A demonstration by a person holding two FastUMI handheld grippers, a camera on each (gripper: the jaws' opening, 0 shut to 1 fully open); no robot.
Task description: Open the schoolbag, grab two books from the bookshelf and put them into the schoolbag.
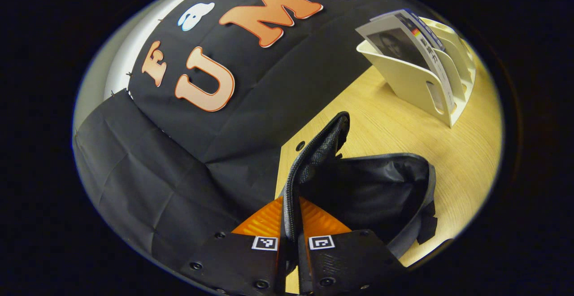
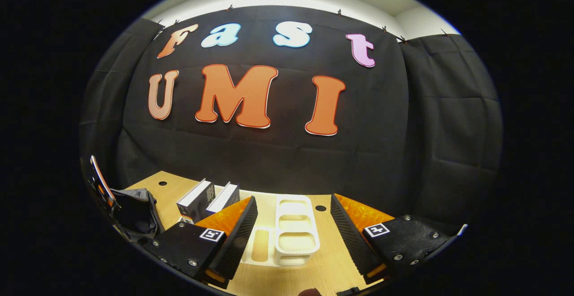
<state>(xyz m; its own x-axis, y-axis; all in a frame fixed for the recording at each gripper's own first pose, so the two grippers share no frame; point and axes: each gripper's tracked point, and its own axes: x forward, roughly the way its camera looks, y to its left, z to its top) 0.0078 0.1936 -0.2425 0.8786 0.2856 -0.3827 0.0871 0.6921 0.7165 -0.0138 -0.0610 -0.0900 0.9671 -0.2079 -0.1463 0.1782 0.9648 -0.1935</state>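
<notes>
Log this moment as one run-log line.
left tool: shut on schoolbag flap, bag open | right tool: open, facing bookshelf | books: two, upright in the rack | phase: before first pick

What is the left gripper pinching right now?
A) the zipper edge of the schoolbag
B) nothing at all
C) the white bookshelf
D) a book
A: in the left gripper view, the left gripper has both fingers pressed on the zipper edge of the black schoolbag, holding the flap up, while the books stand in the white bookshelf farther off on the table.
</notes>
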